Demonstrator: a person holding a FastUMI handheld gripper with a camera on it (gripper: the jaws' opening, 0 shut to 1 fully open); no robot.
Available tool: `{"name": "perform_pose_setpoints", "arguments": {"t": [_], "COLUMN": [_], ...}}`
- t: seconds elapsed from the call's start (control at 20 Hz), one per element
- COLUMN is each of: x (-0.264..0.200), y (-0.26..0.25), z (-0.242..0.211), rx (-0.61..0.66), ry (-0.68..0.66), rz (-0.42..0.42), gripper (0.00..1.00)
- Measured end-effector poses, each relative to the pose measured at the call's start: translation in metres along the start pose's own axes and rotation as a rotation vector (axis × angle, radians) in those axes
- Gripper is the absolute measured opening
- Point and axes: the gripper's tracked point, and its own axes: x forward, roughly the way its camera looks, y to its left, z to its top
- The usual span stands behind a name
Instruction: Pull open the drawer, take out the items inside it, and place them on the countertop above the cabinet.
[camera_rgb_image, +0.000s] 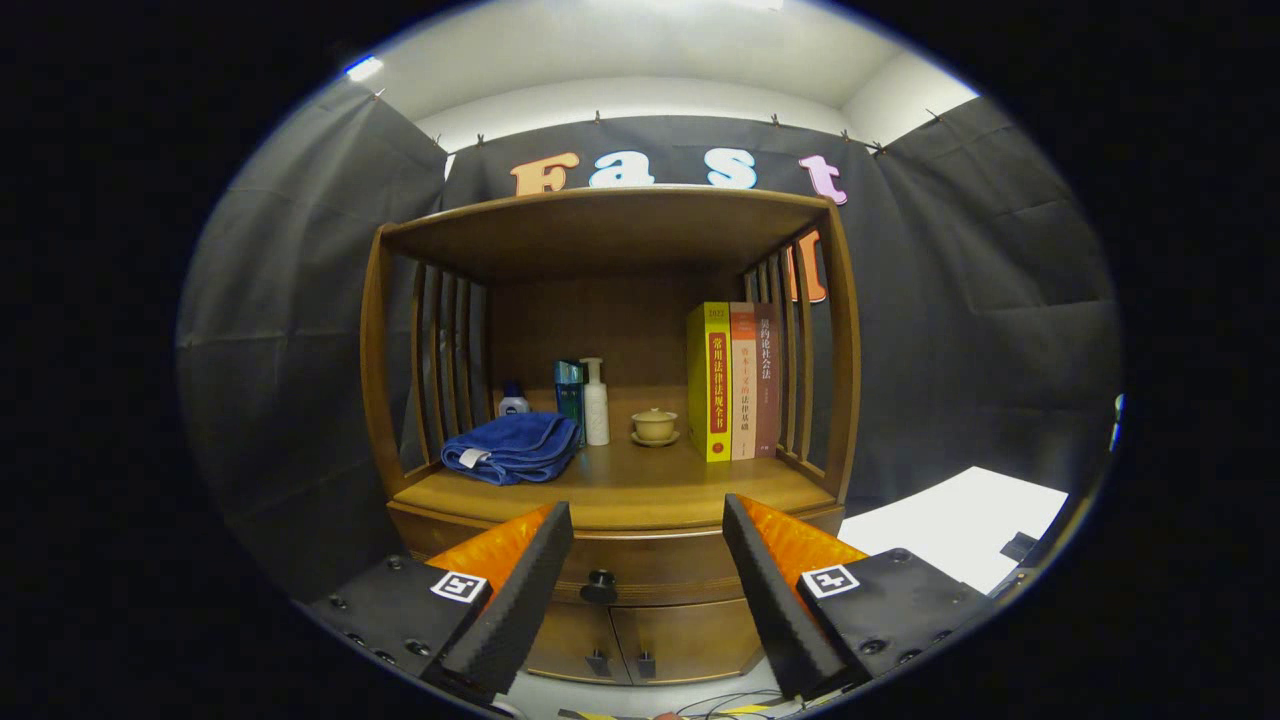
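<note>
Right now your hand-held gripper (648, 545) is spread wide, with nothing between its fingers, and it faces the wooden cabinet (610, 400). The drawer (640, 570) is closed; it sits just under the countertop (620, 490) of the cabinet, and its dark round knob (599, 585) is between your two fingers, a little nearer the left one and not touched by either. What is inside the drawer you cannot see. Below the drawer there are two small doors (645, 640) with dark handles. On the countertop, at the left side of the cabinet, lies a folded blue towel (512, 448). Behind the towel stand a small bottle with a blue cap (513, 401), a blue-green box (569, 395) and a white pump bottle (595, 402). Near the middle is a small lidded cup on a saucer (655, 426). At the right side of the cabinet three books (733, 380) stand upright, touching each other. Right of the cabinet is a white surface (950, 525).
</note>
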Motion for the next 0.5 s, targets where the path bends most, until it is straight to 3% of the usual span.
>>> {"name": "perform_pose_setpoints", "arguments": {"t": [0.5], "x": [0.005], "y": [0.006], "z": [-0.021], "rx": [0.002], "ry": [0.042], "rz": [0.008], "gripper": [0.99]}}
